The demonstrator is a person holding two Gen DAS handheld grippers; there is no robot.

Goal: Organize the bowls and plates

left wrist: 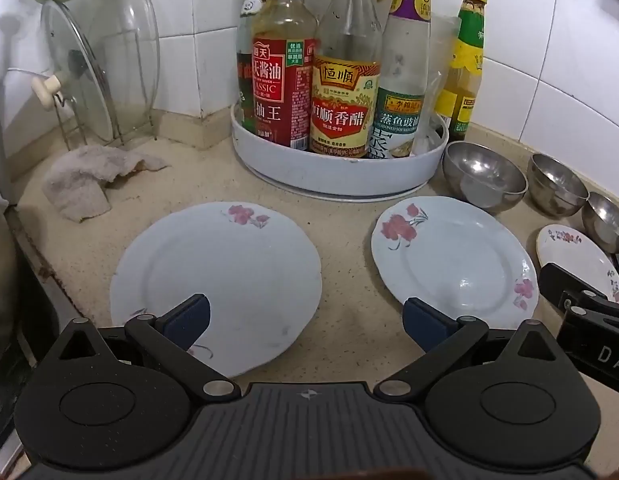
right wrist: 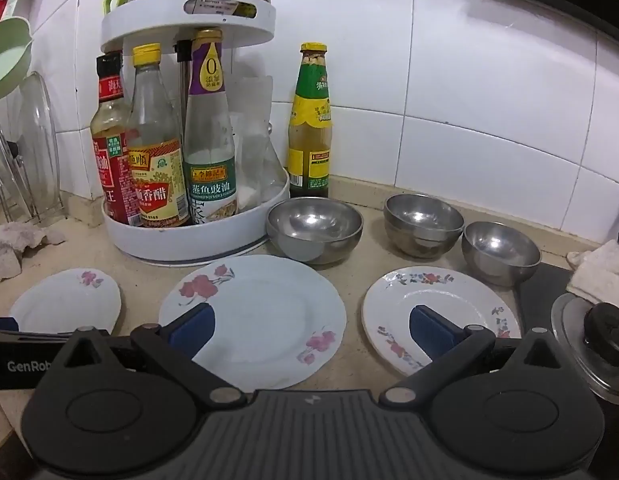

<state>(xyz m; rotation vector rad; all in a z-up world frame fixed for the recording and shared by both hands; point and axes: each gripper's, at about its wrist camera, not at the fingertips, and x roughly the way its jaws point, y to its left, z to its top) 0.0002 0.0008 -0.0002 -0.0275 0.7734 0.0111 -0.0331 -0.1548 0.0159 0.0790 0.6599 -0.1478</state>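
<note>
Three plates lie in a row on the beige counter: a pale blue flowered plate at the left, a matching one in the middle, and a smaller white plate with a floral rim at the right. Behind them stand steel bowls; the middle one looks like a stack of two. My left gripper hovers open over the gap between the two blue plates. My right gripper hovers open between the middle and small plates. Neither holds anything.
A white two-tier turntable full of sauce bottles stands behind the plates, with a green-labelled bottle beside it. Glass lids lean in a wire rack at the far left above a rag. A pot lid and a folded cloth sit by the dark hob at the right.
</note>
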